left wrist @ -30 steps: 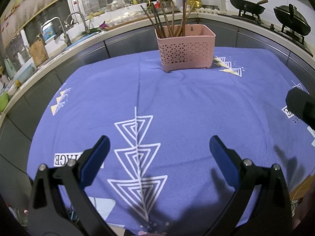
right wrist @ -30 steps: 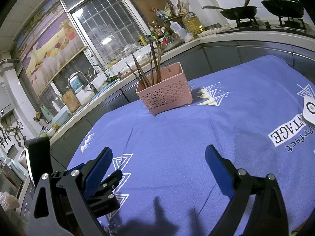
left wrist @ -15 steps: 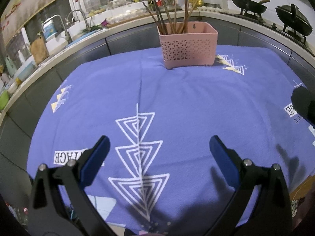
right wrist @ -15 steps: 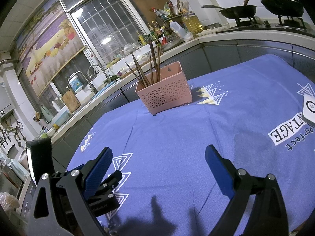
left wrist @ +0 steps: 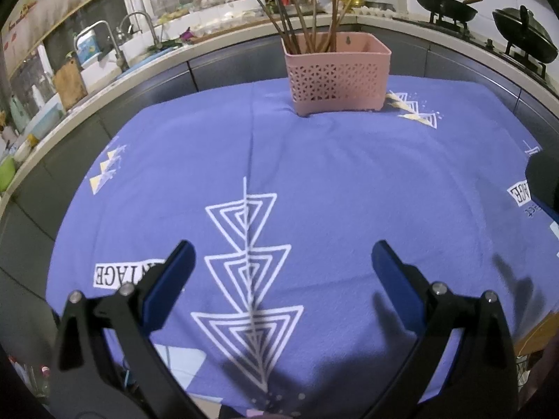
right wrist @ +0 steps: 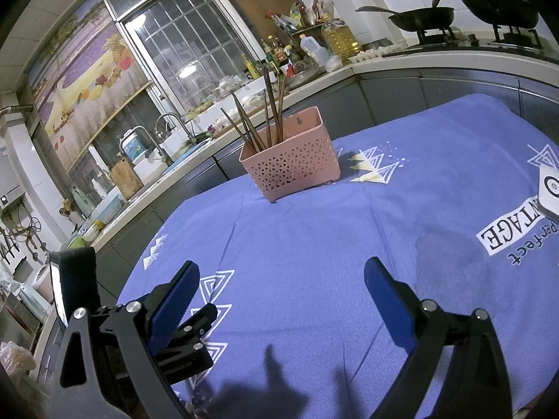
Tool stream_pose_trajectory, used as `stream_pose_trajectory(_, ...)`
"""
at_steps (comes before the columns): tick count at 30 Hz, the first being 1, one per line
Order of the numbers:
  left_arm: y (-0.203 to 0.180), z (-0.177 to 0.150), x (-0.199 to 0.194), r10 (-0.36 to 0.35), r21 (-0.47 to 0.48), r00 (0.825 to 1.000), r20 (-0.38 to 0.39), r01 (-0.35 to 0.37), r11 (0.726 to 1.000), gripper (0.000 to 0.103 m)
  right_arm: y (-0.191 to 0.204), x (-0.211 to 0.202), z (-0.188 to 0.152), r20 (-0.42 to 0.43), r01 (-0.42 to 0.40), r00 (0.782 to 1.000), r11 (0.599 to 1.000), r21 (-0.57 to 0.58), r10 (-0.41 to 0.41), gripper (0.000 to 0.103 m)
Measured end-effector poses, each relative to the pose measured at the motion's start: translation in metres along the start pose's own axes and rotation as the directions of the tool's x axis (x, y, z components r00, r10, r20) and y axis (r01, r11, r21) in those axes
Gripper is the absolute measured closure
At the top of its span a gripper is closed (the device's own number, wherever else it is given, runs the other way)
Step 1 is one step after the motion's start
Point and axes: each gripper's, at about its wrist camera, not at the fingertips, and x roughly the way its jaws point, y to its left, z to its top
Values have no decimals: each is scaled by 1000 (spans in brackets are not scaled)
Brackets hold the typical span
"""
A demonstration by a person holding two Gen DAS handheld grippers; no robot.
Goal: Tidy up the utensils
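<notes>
Desk (left wrist: 314, 181) covered by purple cloth, otherwise bare. Pink perforated basket (left wrist: 337, 76) set at far edge; light, rigid plastic judged. Chopsticks (left wrist: 307, 21) stood inside, left end: thin, stiff, slippery; best pinched mid-shaft. Left hand-held gripper (left wrist: 279, 262) and right hand-held gripper (right wrist: 281, 279) held wide apart, nothing clamped.

Place: I am looking into a home kitchen.
Stove: I see a wok (right wrist: 421, 17) and a lidded pot (right wrist: 499, 1) on gas burners, right.
Sink: a faucet (right wrist: 167, 124) and a cutting board (right wrist: 125, 178) stand along the counter, left.
Supplies: oil and sauce bottles (right wrist: 340, 40) crowd the corner below a barred window (right wrist: 195, 52).
Desk: a purple printed cloth (left wrist: 314, 174) carries a pink basket (left wrist: 337, 73) of chopsticks (left wrist: 307, 17).
</notes>
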Motion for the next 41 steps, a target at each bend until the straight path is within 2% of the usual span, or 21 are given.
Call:
stream_pose_trajectory(31, 4, -3, -1, 2, -2, 1000, 12, -2, 1000, 6, 1, -1, 1, -3, 2, 1000, 1000, 2, -2, 9)
stream_pose_trajectory(41, 2, -1, 1, -3, -19, 1000, -10, 3, 1000, 6, 2, 0, -10, -6, 6, 1000, 1000, 1, -6, 9)
